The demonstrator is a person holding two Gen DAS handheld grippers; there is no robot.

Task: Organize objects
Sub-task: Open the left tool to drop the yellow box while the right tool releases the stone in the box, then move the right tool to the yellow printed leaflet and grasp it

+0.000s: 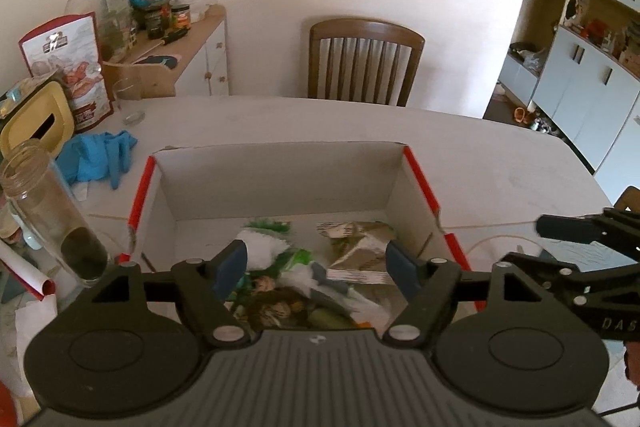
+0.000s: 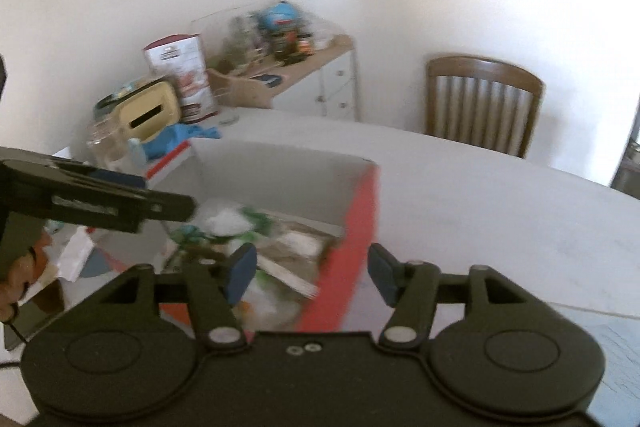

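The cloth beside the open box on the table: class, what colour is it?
The cloth is bright blue, clearest in the left wrist view.

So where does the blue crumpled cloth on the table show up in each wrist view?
Left wrist: blue crumpled cloth at left, beside the open cardboard box.
Right wrist: left of centre, behind the box's far corner, blurred.
Shared landmark: the brown wooden chair.

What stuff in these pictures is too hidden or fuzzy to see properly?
- Near end of the white cardboard box with red edges: left wrist view, hidden by the left gripper.
- Toys and papers piled inside: right wrist view, blurred.
- Small jars on the wooden sideboard: both views, labels too small.
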